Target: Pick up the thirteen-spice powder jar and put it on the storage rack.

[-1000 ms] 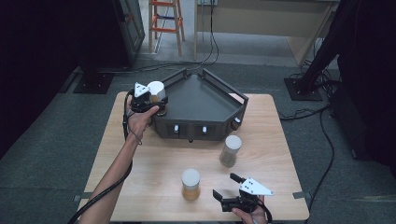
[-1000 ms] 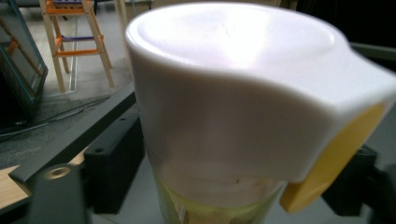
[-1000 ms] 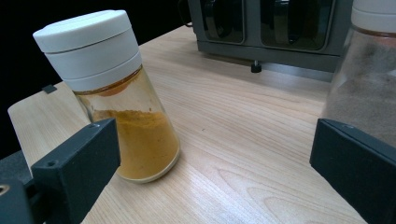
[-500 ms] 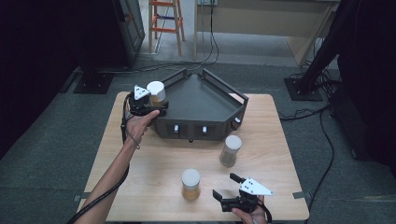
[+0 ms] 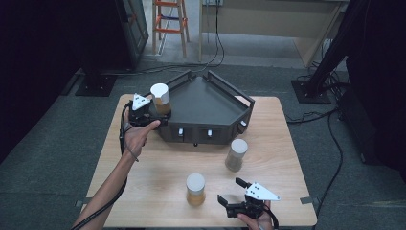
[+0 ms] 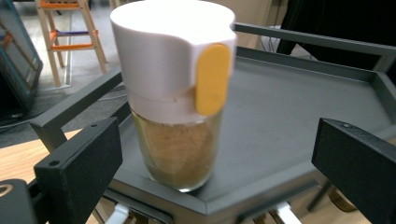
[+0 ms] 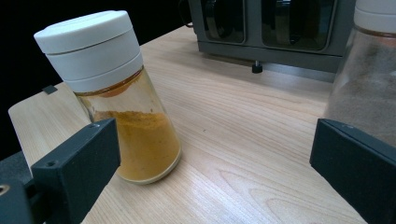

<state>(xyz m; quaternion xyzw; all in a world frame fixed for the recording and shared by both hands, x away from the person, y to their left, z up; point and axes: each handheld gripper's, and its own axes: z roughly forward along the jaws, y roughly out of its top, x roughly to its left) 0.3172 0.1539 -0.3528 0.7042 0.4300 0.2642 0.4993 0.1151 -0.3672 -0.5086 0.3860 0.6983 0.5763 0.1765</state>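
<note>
High view: the left tool (image 5: 152,114) is at the far left corner of the dark grey metal tray with low rails (image 5: 210,103). A clear glass spice jar with a white lid and yellow tab (image 5: 160,99) stands on that corner, very near the edge. In the left tool's view its two black jaws are wide apart, one on each side of the jar (image 6: 175,93), and not touching it.

The jar is so near the edge that a small bump from a jaw could tip it off the tray onto the light wooden counter (image 5: 158,172).

The right tool (image 5: 234,194) rests at the near edge of the counter, jaws apart and holding nothing. The jar of orange powder with a white lid (image 5: 195,189) stands just left of it. The jar of brown powder (image 5: 235,154) stands farther back. The middle of the tray has lots of open room.
</note>
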